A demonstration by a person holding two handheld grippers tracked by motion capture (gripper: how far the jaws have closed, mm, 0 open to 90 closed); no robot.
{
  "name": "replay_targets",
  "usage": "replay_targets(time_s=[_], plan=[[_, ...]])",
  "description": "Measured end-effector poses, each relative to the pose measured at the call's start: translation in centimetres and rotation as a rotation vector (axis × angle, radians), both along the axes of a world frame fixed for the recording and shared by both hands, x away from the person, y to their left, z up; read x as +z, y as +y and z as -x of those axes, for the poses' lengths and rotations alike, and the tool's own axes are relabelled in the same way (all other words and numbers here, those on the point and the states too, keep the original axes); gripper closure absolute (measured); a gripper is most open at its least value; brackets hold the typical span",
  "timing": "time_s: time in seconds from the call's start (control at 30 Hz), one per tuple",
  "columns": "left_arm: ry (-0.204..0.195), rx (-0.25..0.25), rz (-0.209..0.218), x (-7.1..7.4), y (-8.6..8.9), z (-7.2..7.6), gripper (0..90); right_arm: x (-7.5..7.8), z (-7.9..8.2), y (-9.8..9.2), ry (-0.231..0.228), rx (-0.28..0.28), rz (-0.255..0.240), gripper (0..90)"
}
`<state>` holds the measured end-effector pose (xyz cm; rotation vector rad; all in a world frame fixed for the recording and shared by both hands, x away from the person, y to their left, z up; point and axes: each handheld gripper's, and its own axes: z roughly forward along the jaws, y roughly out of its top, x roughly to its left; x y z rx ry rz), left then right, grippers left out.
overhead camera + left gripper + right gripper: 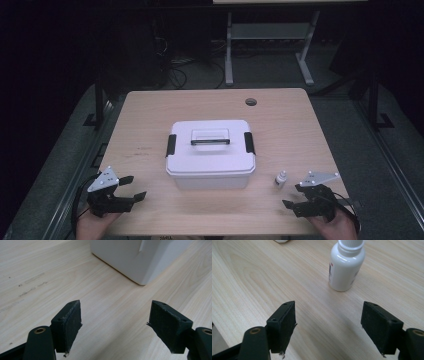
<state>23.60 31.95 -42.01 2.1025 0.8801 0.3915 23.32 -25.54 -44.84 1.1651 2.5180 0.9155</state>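
Small white bottle [346, 265] upright, ribbed cap, near open right tongs [328, 322].

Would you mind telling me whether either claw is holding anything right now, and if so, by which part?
Nothing is held. The left claw and right claw are both open over bare table; the bottle stands untouched ahead of the right one.

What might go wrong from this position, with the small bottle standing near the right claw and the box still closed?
1. The small white bottle stands upright, narrow and tall, just ahead of the open right claw; an off-centre approach could tip it over.
2. The white box has its lid on and both black latches look shut, so the bottle probably cannot go in yet.
3. The bottle stands near the table front edge and might roll off.
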Motion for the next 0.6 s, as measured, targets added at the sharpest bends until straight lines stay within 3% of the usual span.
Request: replay_targets(time_s=[0.17,0.6], plan=[[-0.013,-0.015,-0.016,0.8,-0.2,-0.1,25.0,0.1,0.1,-0.3,-0.008,-0.012,-0.007,27.4],[0.002,-0.050,-0.068,1.8,-0.1,-0.3,25.3,0.0,0.0,0.1,0.001,-0.003,0.003,27.1]])
